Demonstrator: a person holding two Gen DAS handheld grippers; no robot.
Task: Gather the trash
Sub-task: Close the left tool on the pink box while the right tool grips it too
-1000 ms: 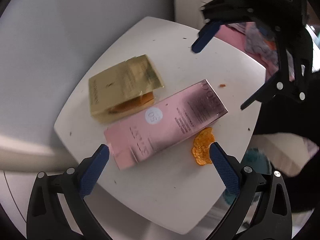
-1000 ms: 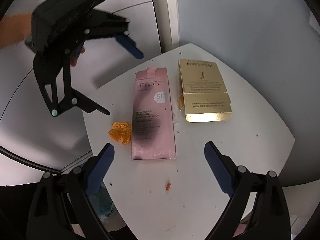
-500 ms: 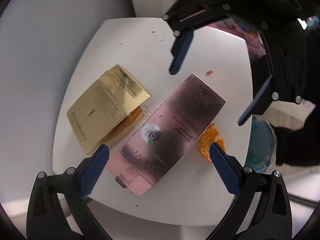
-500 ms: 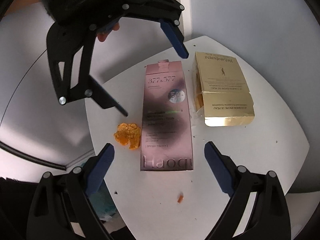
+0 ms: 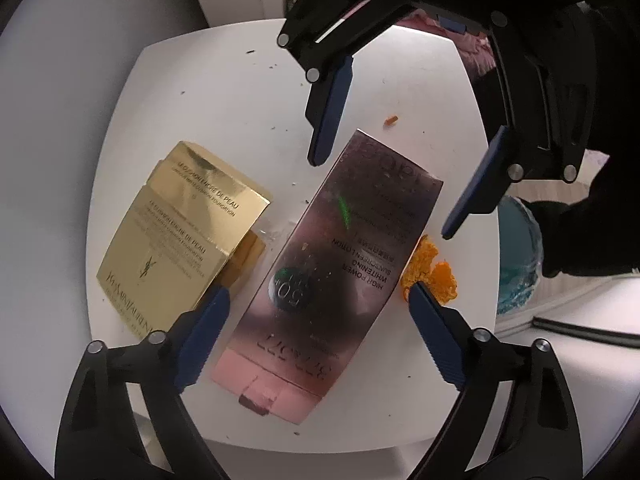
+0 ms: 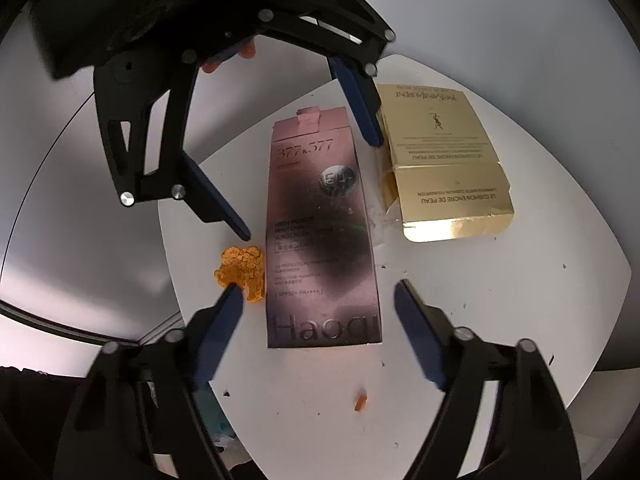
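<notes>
Left wrist view: one pink box (image 5: 340,272), one gold box (image 5: 180,240) and one orange scrap (image 5: 430,270) lie on a white table (image 5: 240,100). The left gripper (image 5: 316,302) straddles the pink box's near end, jaws wide but closing, pads clear of it.

Right wrist view: the right gripper (image 6: 318,300) straddles the box's other end, also closing, not touching.

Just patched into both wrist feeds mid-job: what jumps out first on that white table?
A long pink sunscreen box lies flat mid-table, with both grippers straddling opposite ends of it, left gripper and right gripper, fingers closing but not yet touching. A shiny gold carton, flap open, lies beside it, and a crumpled orange scrap sits on the box's other side near the table edge.
</notes>
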